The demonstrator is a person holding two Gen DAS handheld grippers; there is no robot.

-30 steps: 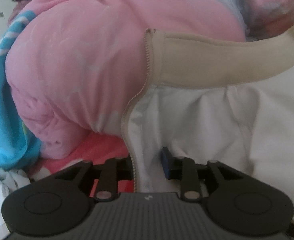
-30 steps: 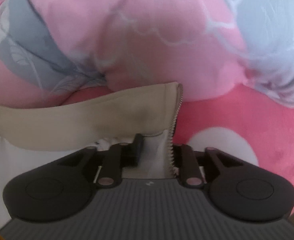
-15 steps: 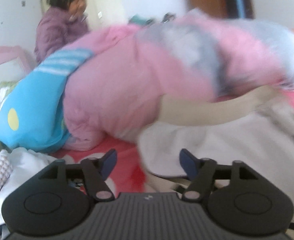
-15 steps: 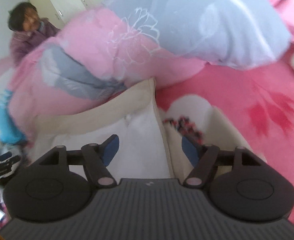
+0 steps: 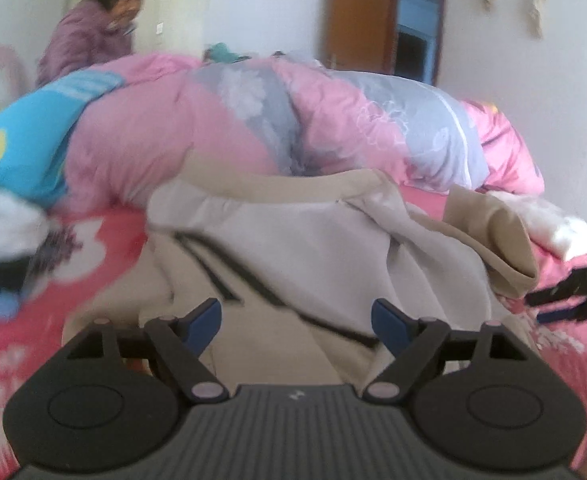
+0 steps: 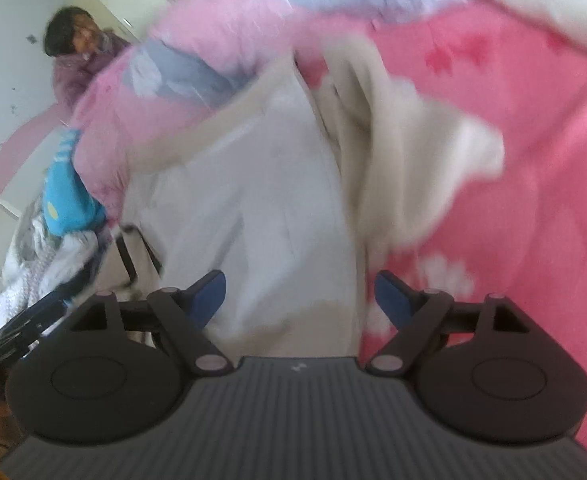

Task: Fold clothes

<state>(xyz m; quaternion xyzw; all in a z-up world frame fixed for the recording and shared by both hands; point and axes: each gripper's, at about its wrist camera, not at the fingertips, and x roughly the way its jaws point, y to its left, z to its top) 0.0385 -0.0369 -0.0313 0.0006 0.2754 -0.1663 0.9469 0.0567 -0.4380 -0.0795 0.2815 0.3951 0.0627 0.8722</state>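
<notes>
Both grippers spread wide, nothing between the blue pads. Left gripper (image 5: 295,322) hovering over a beige jacket (image 5: 293,240), fingers apart and clear of the cloth. Jacket lying crumpled on a pink flowered bedsheet (image 5: 93,248), pale lining up, tan collar band toward the far side, dark stripes on a lower layer just ahead of the fingers. Right gripper (image 6: 300,300) likewise splayed, empty, above the same jacket (image 6: 273,208), its zipped edge running down between the pads. Behind the garment, a bulky pink and grey quilt (image 5: 253,120) heaped across the bed, a blue pillow (image 5: 25,148) at its left end. Other gripper's black tip showing at the right edge of the left view. Person in a purple coat (image 5: 89,36) standing beyond the quilt. Both views blurred.
</notes>
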